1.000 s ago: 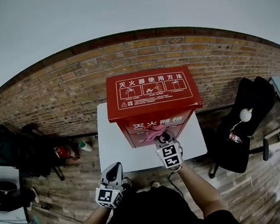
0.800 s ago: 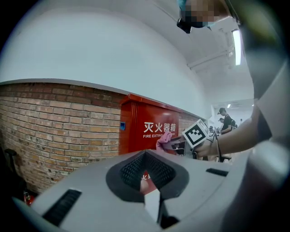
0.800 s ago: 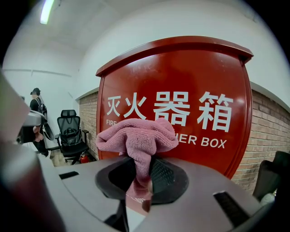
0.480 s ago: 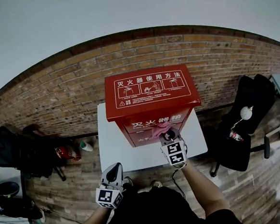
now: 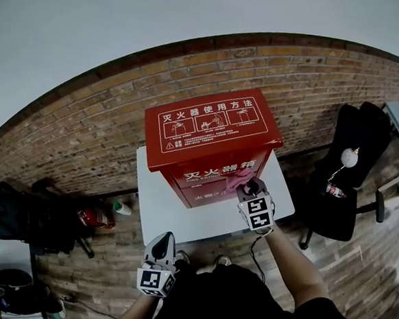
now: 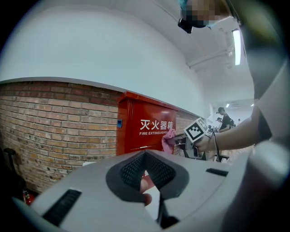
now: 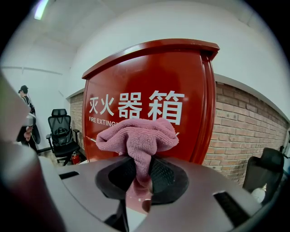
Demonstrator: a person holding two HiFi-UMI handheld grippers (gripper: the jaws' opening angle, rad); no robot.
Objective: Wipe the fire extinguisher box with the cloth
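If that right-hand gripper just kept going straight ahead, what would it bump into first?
The red fire extinguisher box, on its front face near the white lettering. The pink cloth pinched in the right gripper would touch first. It may already be touching, as depth is hard to judge.

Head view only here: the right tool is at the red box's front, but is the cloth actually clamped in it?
Observer: Yes. The right gripper view shows the pink cloth pinched in the right tool, bunched above its jaws.
Operator: Touching the box?
Observer: From the side, the left gripper view shows it against the front of the fire extinguisher box, beside the small English line.
Operator: Left tool?
Observer: The left tool holds nothing; its jaws look closed at the tips.
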